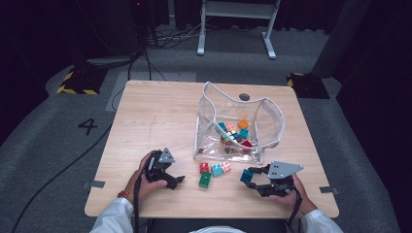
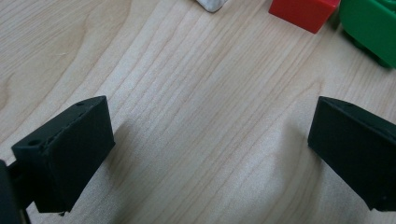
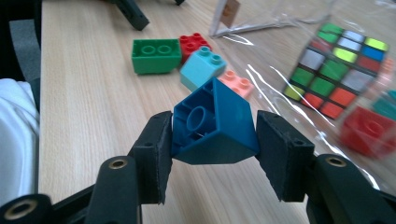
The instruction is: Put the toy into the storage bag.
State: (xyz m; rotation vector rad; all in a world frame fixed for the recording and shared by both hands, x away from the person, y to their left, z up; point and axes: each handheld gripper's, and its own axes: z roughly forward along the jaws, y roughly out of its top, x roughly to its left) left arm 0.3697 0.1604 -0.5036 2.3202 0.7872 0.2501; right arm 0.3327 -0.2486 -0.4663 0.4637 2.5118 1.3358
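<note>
Blue brick (image 3: 212, 123), tilted with its hollow underside facing the camera, sits clamped between the pads of the right gripper (image 1: 256, 180), held just above the table (image 1: 160, 111) near its front edge. Close by to the left lie a green brick (image 1: 205, 179), a red one (image 1: 204, 167), a light-blue one (image 1: 216, 169) and a pink one (image 1: 226, 166), clustered just before the clear bag (image 1: 272, 121), which holds a puzzle cube (image 3: 338, 70) and more bricks. Left gripper (image 1: 176, 181) rests low over bare wood, jaws spread wide with nothing between them.
</note>
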